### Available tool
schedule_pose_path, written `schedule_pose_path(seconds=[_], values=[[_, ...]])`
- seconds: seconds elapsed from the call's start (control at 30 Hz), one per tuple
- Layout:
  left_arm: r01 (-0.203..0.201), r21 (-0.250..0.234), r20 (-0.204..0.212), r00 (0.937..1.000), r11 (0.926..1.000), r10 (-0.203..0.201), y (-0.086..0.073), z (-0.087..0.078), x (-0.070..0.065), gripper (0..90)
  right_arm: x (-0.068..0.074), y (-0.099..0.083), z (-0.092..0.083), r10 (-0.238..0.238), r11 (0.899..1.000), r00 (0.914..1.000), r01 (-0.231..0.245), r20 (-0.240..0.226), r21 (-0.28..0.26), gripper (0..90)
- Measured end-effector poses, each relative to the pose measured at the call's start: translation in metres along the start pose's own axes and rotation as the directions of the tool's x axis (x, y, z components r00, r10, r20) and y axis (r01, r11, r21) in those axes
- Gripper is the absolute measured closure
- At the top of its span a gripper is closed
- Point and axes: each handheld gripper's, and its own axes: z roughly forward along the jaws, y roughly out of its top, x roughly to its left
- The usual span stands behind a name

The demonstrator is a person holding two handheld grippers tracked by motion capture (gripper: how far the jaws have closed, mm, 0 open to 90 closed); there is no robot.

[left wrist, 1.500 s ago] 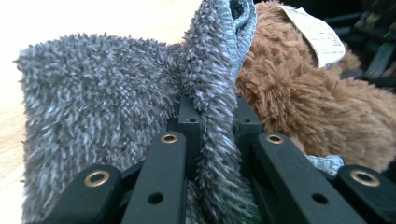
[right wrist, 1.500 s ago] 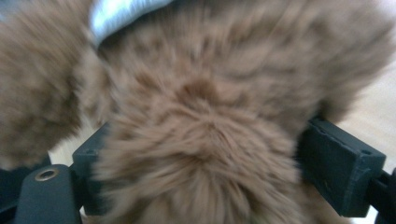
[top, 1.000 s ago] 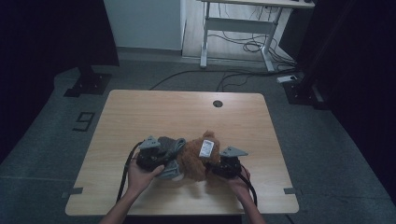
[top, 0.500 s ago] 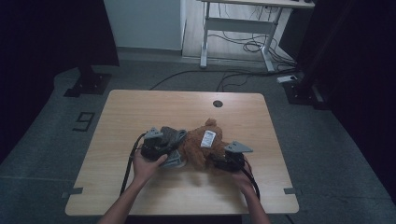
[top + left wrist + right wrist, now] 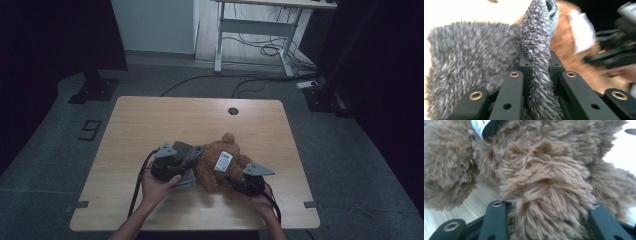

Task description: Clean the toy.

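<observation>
A: Where does the brown plush bear (image 5: 215, 165) lie, and how does its long axis run?

B: It lies on the wooden table (image 5: 150, 120), between the two grippers. In the high view its long axis runs on a slant, from the rounded end at the far side, away from the person, down to the furry limbs at the near side. One limb (image 5: 544, 192) reaches toward the right gripper (image 5: 546, 220) and sits between its jaws.

A: What is the state of the right gripper?

B: Its jaws have just been closing, with that limb between them; the fur bulges against both inner faces, so the limb is grasped.

A: And the left gripper (image 5: 537, 75)?

B: It is clenched on a fold of the grey fuzzy cloth (image 5: 474, 62). The fold stands upright between the fingers (image 5: 525, 67) and rises beyond their tips, while the rest of the cloth spreads to one side of them. The bear lies just past the cloth.

A: Is there any writing?

B: A white tag (image 5: 224, 161) lies on the bear's body, roughly midway between the two grippers. Dark print marks it, but it is too small and blurred to read. A "9" (image 5: 90, 130) is marked on the floor beside the table.
</observation>
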Motion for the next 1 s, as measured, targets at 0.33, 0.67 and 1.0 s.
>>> schedule_pose_path(seconds=[0.33,0.67,1.0], values=[[-0.137,0.132,0.026,0.9906,0.9818,0.134,0.037,0.093,-0.066,77.8,0.002,-0.013,-0.002,0.029,0.999,0.9993,-0.03,0.022,0.014,58.0],[-0.085,0.087,-0.024,0.9959,0.9925,0.088,0.017,0.066,-0.033,78.4,-0.009,-0.015,-0.001,0.101,0.994,0.9949,-0.101,-0.003,0.041,58.3],[0.0,0.034,-0.123,0.9924,0.9994,0.005,-0.004,0.01,0.02,78.5,-0.008,-0.014,-0.002,0.11,0.993,0.9939,-0.11,-0.007,0.039,58.4]])
